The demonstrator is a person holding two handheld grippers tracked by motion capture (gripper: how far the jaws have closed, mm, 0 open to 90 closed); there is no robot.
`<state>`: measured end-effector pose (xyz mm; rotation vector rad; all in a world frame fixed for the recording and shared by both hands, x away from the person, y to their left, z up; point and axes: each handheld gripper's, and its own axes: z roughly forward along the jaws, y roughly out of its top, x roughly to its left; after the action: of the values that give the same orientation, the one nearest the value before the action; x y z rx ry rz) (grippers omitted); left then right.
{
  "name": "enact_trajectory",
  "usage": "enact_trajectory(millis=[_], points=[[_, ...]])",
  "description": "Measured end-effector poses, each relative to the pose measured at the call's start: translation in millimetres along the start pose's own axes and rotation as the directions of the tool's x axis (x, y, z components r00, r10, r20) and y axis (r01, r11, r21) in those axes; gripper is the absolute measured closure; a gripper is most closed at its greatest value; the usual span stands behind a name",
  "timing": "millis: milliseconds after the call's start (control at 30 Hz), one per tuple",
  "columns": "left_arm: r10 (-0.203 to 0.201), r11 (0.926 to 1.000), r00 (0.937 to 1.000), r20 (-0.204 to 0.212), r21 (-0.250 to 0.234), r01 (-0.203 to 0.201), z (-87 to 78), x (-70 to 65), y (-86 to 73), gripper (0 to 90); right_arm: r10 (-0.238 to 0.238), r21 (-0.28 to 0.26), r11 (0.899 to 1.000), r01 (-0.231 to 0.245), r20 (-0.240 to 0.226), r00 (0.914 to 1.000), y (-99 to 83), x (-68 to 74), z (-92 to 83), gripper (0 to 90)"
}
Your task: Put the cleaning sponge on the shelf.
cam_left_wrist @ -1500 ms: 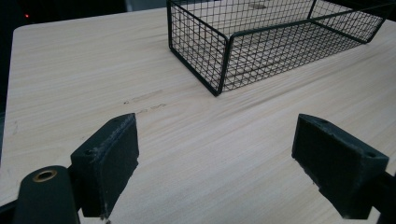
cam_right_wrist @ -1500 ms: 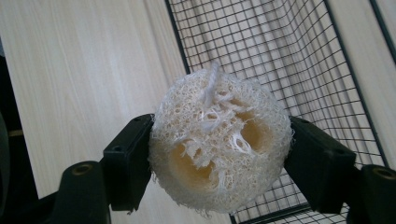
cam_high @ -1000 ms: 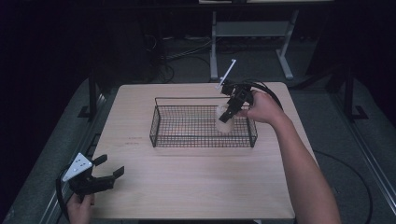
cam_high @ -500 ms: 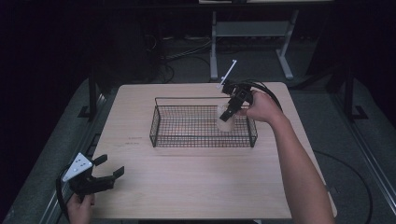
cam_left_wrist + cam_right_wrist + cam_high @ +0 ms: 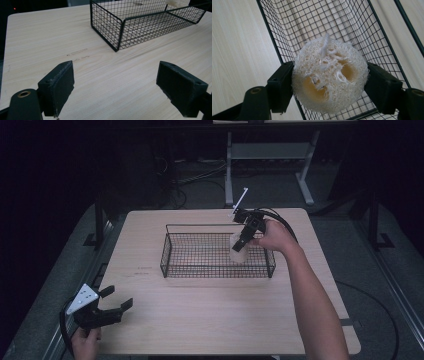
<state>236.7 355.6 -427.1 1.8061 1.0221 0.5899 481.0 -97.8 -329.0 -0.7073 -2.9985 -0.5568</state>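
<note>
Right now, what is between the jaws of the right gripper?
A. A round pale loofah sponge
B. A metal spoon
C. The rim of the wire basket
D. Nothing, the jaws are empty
A: in the right gripper view, the right gripper has its two black jaws pressed on both sides of the loofah sponge, held above the wire basket.

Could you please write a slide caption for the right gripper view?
Right gripper grips a loofah sponge above the black wire basket.

Rough fibrous loofah [image 5: 329,75], wire basket [image 5: 372,27]
</note>
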Motion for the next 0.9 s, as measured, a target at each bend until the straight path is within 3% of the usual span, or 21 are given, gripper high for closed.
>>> enact_trajectory(millis=[333, 900], points=[[0.000, 1.0000, 1.0000, 0.001, -0.002, 0.000, -0.1, -0.2, 0.1, 14.0, 0.012, -0.002, 1.000, -0.012, -0.013, 0.9998, -0.8, -2.2, 8.5, 27.7], [0.004, 1.0000, 1.0000, 0.001, 0.000, -0.004, 0.3, -0.9, 0.2, 13.9, 0.048, 0.011, 0.999, -0.048, -0.026, 0.9985, -17.5, -8.0, 29.4, 27.7]])
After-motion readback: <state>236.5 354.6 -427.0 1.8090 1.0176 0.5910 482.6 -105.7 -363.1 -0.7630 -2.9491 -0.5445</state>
